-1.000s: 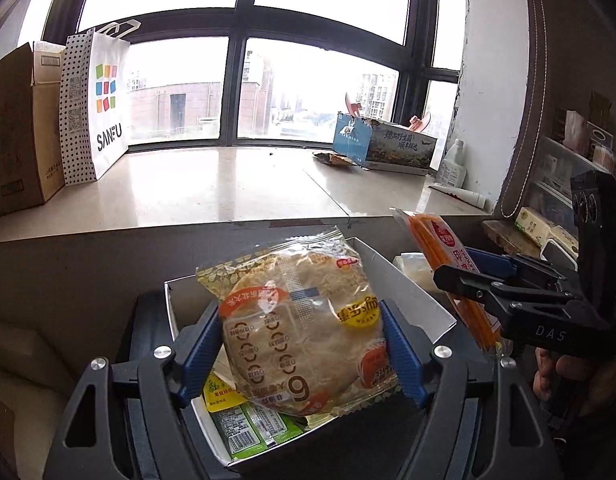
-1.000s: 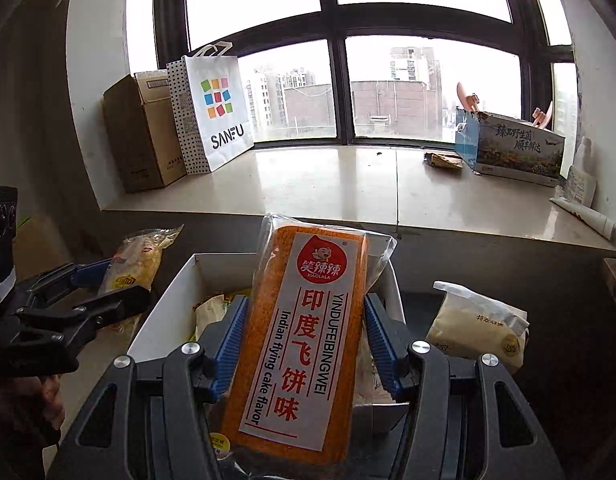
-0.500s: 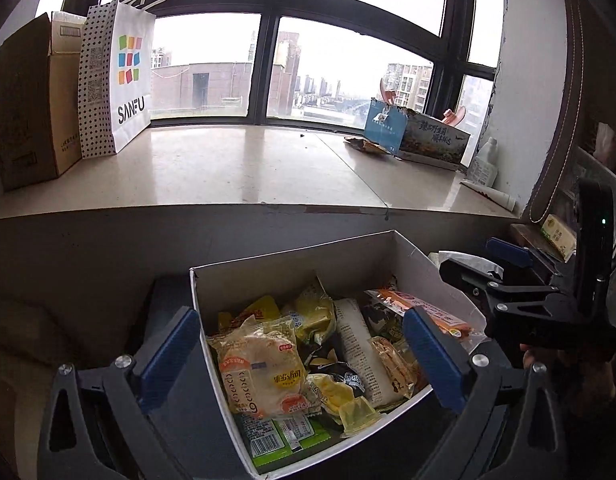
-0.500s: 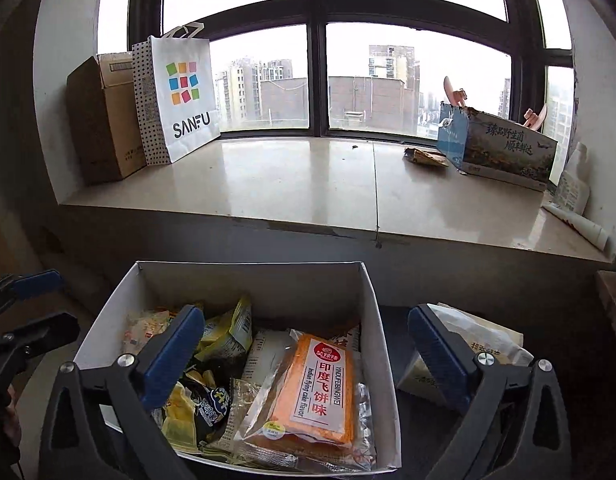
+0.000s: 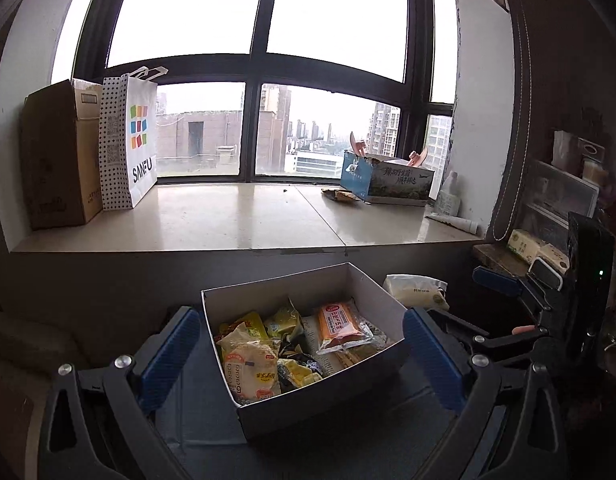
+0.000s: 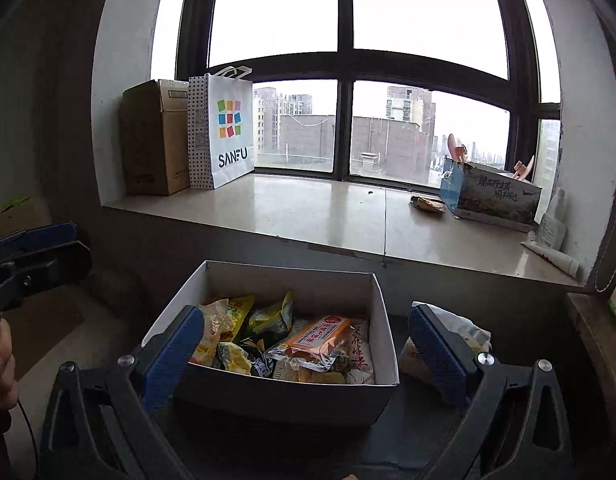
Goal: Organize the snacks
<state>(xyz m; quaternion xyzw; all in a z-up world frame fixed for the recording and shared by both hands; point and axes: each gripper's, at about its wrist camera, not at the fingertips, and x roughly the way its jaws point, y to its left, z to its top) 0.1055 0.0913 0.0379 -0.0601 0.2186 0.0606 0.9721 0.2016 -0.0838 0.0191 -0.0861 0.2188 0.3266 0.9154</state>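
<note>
Window sill spans the background w/ bag and carton. Below it, box holds the snacks: orange pack on top, round cake at left. Both grippers, left and right, hang over box, fingers spread, empty. Step: between picks. Next: locate loose snack, e.g. white pouch beside box.

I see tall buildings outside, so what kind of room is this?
Probably a high-up apartment room: a wide stone windowsill holds a SANFU shopping bag and a cardboard box, with a snack box below.
</note>
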